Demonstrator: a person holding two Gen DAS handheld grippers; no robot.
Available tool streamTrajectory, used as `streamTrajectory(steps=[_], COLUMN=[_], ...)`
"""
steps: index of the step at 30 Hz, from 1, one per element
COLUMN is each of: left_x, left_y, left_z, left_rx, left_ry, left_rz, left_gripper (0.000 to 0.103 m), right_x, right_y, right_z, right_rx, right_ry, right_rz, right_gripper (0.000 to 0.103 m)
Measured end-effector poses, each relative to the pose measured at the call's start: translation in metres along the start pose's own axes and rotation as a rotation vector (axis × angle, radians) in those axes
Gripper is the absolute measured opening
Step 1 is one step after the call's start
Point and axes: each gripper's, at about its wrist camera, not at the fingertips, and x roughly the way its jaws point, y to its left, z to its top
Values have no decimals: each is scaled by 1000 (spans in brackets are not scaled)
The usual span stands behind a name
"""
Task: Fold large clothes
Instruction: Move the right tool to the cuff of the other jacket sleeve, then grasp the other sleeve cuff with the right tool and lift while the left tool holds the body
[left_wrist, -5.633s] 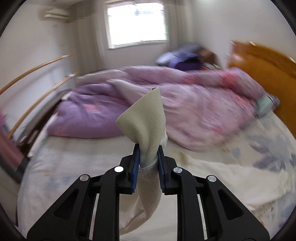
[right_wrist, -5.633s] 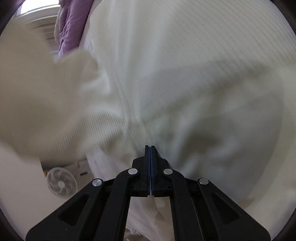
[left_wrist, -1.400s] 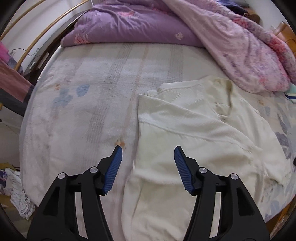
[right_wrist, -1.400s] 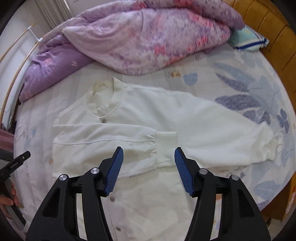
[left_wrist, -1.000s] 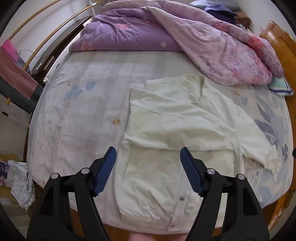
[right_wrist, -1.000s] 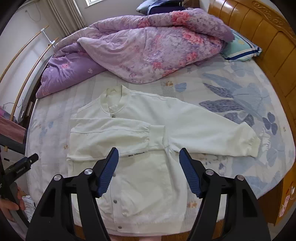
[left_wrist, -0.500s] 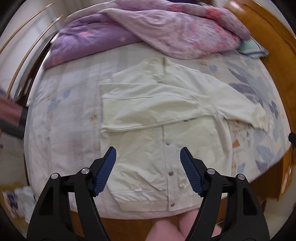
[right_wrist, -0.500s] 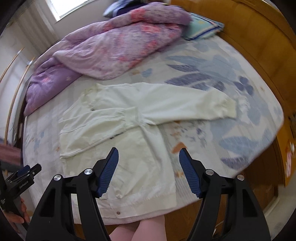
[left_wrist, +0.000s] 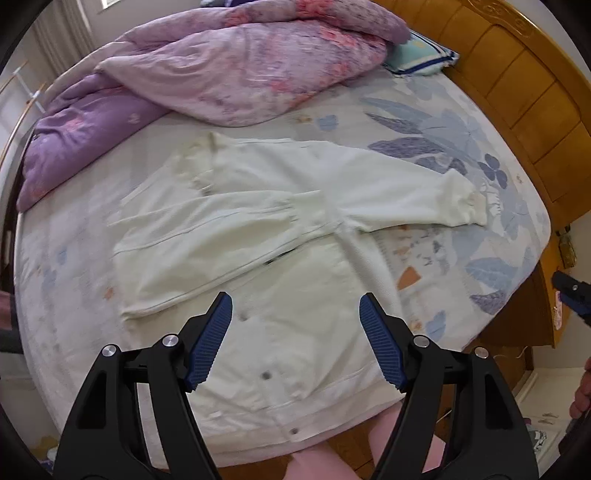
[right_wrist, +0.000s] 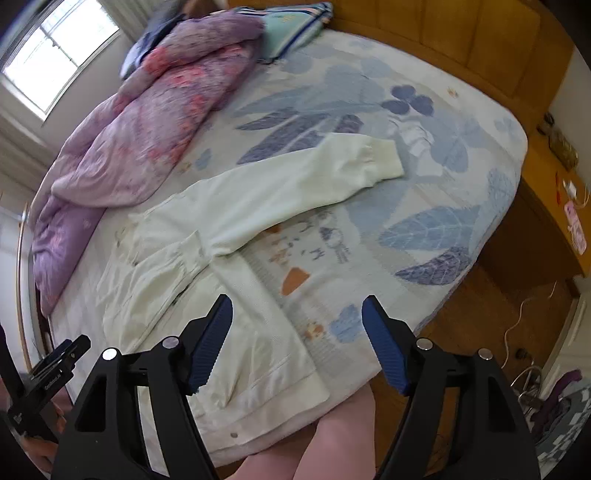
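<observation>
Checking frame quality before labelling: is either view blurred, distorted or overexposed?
Left wrist: jacket slightly motion-smeared, fisheye bends the headboard. Right wrist: stronger smear along the quilt, window bright but not fully blown out; both views vignetted.

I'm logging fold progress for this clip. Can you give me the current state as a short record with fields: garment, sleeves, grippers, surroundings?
garment: cream button-front jacket, laid flat, front up, on the bed
left-side sleeve: folded across the chest, cuff near the middle
right-side sleeve: sleeve spread out to the side, not yet folded
left gripper: open, above the jacket's lower part, holding nothing
right gripper: open, above the jacket's right edge, holding nothing
surroundings: purple quilt bunched behind the collar; wooden headboard at right
</observation>
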Motion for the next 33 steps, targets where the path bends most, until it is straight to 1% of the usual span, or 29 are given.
streamTrajectory(steps=[3, 6, 10, 13, 14, 15, 17, 19, 20, 21, 22, 24, 26, 29, 31, 33], left_x=[16, 34, 64, 96, 106, 118, 135, 156, 168, 175, 186, 201, 216, 234, 248, 261], left_y=[-21, -38, -59, -67, -67, -66, -62, -60, -58, -57, -55, -53, -51, -50, -46, -42], left_z=[19, 38, 62, 80, 84, 89, 97, 105, 109, 112, 115, 119, 125, 132, 137, 141], left_rx=[-17, -60, -74, -105, -126, -156, -207, -255, -275, -287, -303, -318, -311, -289, -285, -296], left_ry=[14, 26, 57, 107, 123, 137, 149, 164, 171, 174, 179, 178, 167, 153, 152, 147], left_rz=[8, -27, 9, 57, 60, 48, 20, 8, 1, -5, -9, -17, -18, -10, -2, -11], left_gripper=[72, 72, 69, 59, 55, 48, 42, 33, 18, 11, 10, 3, 2, 0, 0, 0], right_x=[19, 44, 76, 111, 127, 142, 169, 195, 212, 228, 240, 271, 291, 307, 308, 304], right_y=[-30, -62, -102, -132, -141, -151, -168, -183, -192, -199, -204, -216, -224, -232, -235, -236], right_z=[23, 50, 84, 108, 115, 121, 131, 140, 144, 147, 149, 152, 154, 161, 164, 166], right_rx=[43, 94, 182, 252, 280, 311, 374, 431, 461, 486, 504, 578, 633, 664, 713, 733], right_ry=[33, 69, 114, 154, 174, 193, 220, 236, 240, 251, 260, 281, 277, 227, 191, 158], right_rz=[13, 40, 69, 78, 77, 84, 99, 115, 112, 92, 83, 93, 107, 52, 39, 29], right_gripper=[71, 71, 71, 71, 71, 71, 71, 71, 71, 71, 71, 71, 71, 72, 72, 70])
